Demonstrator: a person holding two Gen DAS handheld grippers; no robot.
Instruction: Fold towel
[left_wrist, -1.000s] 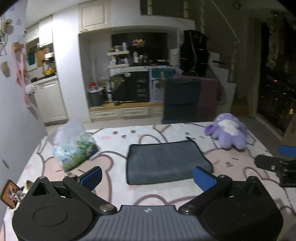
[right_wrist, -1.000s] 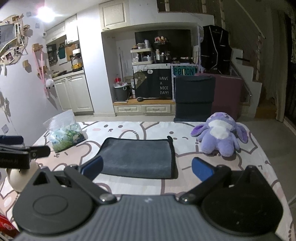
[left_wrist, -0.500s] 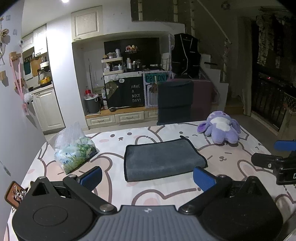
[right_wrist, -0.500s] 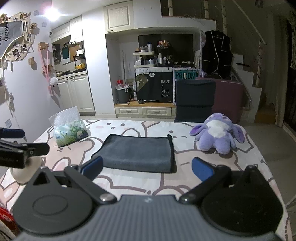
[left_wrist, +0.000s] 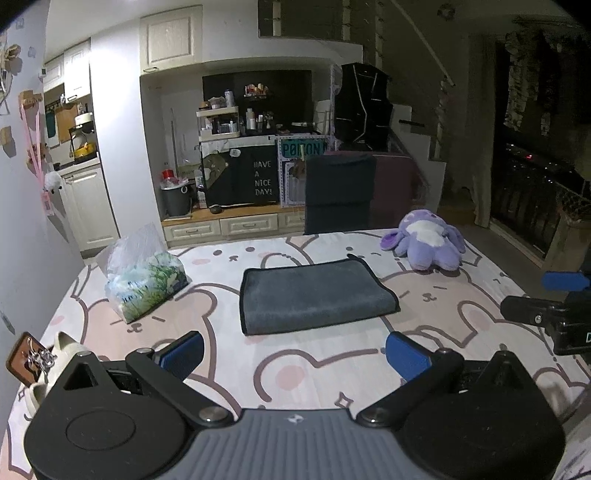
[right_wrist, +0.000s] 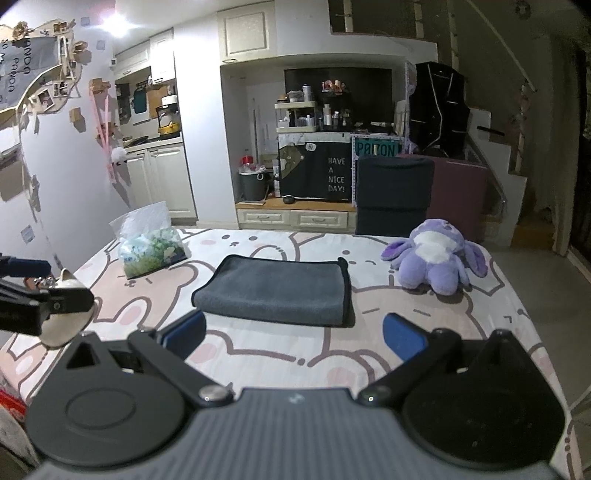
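Note:
A dark grey towel (left_wrist: 314, 295) lies folded into a flat rectangle in the middle of the table; it also shows in the right wrist view (right_wrist: 275, 291). My left gripper (left_wrist: 293, 352) is open and empty, held back from the towel's near edge and above the table. My right gripper (right_wrist: 293, 338) is open and empty, just short of the towel's near edge. Each gripper shows at the edge of the other's view, the right one (left_wrist: 550, 310) and the left one (right_wrist: 33, 291).
The table has a pink-and-white cartoon cloth (left_wrist: 332, 362). A plastic bag with green print (left_wrist: 144, 273) stands at the left. A purple plush toy (left_wrist: 428, 240) sits at the far right. A cream cat-shaped object (right_wrist: 64, 314) sits near the left edge. A dark chair (left_wrist: 338, 192) stands behind.
Both grippers have pulled back and risen a little, so the towel looks smaller and farther. The towel itself has not moved. Both grippers stay open.

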